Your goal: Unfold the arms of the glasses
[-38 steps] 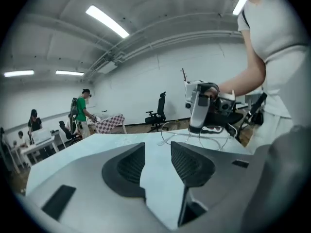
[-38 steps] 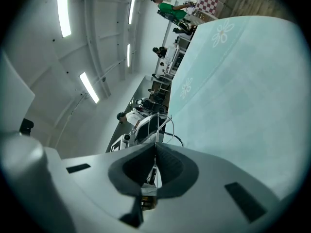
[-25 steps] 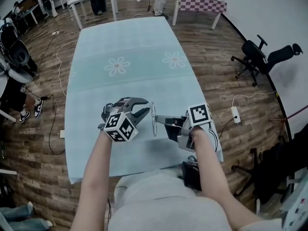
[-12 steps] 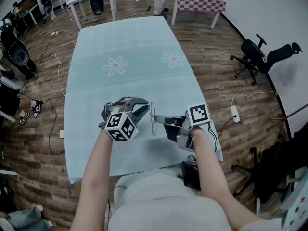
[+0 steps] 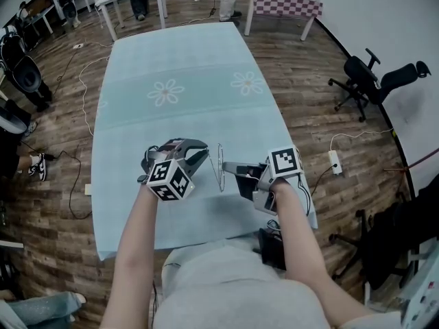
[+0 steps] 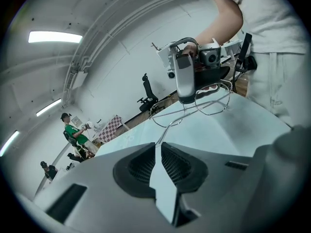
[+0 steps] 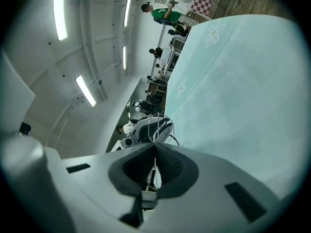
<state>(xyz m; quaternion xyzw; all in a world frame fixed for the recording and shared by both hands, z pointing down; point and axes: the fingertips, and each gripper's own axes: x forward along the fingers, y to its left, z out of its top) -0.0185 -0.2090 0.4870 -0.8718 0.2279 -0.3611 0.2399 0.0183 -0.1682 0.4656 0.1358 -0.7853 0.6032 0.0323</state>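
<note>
The thin wire-frame glasses (image 5: 220, 164) hang above the light blue tablecloth (image 5: 178, 67), held between both grippers. My right gripper (image 5: 228, 168) is shut on the frame; in the right gripper view the wire (image 7: 155, 152) runs up between its pads. My left gripper (image 5: 202, 153) has just been closing, and its tips now pinch one thin arm of the glasses (image 6: 171, 125). In the left gripper view the lens rims (image 6: 204, 106) sit just below the right gripper (image 6: 185, 86). The left gripper (image 6: 158, 146) points across at the right one.
The table's near edge (image 5: 206, 242) runs just in front of the person's body. An office chair (image 5: 374, 81) and a power strip (image 5: 335, 162) are on the wooden floor to the right. A checkered table (image 5: 281, 2) stands at the far end.
The left gripper's jaws went from wide open to closed on the glasses arm. The right gripper kept still with the frame in it.
</note>
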